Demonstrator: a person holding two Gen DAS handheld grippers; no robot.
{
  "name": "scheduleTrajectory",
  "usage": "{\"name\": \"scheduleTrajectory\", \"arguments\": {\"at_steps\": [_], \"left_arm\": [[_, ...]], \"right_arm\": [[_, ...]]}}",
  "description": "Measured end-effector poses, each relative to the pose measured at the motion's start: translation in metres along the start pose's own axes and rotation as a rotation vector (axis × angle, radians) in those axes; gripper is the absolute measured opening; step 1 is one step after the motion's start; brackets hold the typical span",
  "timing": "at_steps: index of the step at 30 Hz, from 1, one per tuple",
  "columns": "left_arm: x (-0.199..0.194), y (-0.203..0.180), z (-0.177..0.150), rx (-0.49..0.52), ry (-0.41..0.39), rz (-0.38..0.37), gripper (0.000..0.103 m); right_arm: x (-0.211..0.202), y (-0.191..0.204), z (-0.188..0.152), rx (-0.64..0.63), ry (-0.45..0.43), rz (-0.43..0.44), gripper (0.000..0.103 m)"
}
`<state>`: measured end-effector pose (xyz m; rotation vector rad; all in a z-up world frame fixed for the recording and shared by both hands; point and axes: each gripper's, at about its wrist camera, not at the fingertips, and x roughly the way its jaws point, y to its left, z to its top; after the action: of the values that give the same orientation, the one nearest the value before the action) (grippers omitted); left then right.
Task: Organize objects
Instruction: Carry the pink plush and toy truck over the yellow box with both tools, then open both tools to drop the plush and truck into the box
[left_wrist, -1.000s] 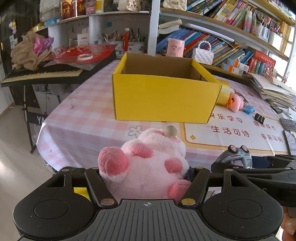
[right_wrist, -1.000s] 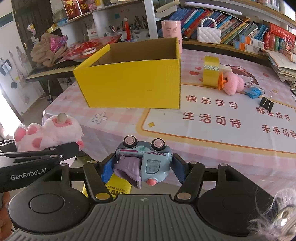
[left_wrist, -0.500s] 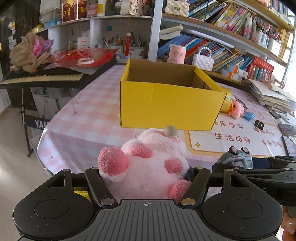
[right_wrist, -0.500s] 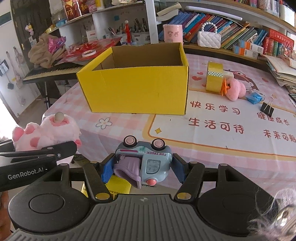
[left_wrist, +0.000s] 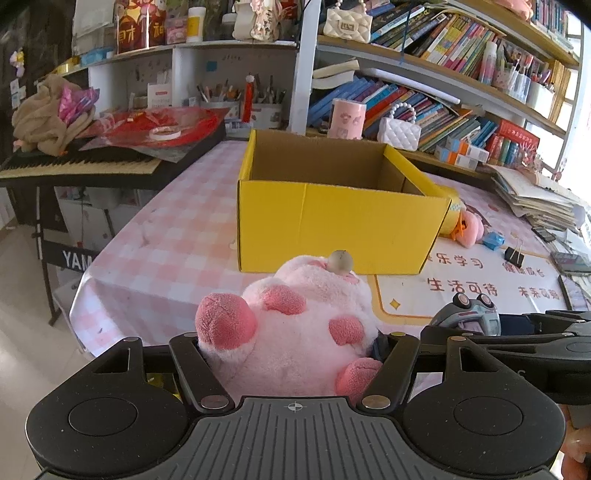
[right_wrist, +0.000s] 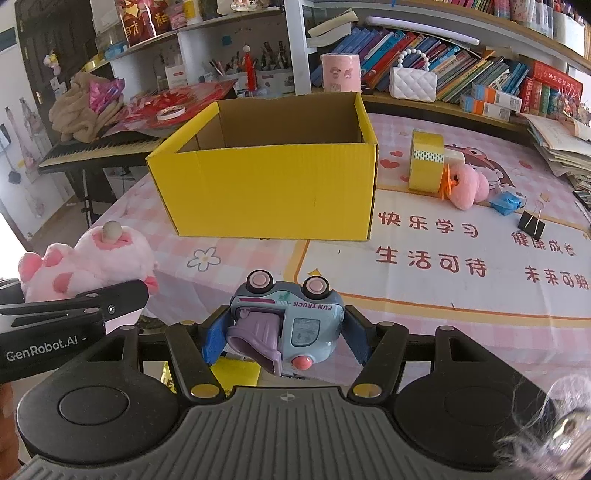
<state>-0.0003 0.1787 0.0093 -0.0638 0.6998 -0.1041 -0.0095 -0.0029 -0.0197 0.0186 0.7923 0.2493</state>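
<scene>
- A pink plush (left_wrist: 295, 332) is pinched between the fingers of the left gripper (left_wrist: 291, 354), short of the near table edge.
- A toy truck (right_wrist: 288, 321), upside down with its wheels up, is clamped by the blue pads (right_wrist: 214, 339) of the right gripper (right_wrist: 284, 339), also at the near edge.
- The 2 grippers are held side by side, both facing the box (right_wrist: 266, 184).
- The yellow box is seen open and upright on the table (left_wrist: 166, 240), well beyond both toys; nothing can be made out inside it.
- A tape roll (right_wrist: 426, 160), a second pink toy (right_wrist: 469, 184) and a binder clip (right_wrist: 532, 223) are seen right of the box.
</scene>
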Motion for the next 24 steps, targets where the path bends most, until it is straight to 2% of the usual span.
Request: {"name": "scheduleTrajectory", "arguments": {"at_steps": [11, 17, 24], "left_arm": [[0.009, -0.007, 0.038, 0.031, -0.066, -0.026, 0.068], [0.028, -0.009, 0.082, 0.031, -0.129, -0.006, 0.068], [0.071, -0.012, 0.132, 0.024, -0.146, 0.030, 0.068]], "right_arm": [[0.009, -0.003, 0.033, -0.011, -0.049, -0.007, 0.062], [0.026, -0.011, 0.078, -0.016, -0.129, 0.005, 0.062], [0.070, -0.020, 0.134, -0.067, -0.186, 0.023, 0.062]]}}
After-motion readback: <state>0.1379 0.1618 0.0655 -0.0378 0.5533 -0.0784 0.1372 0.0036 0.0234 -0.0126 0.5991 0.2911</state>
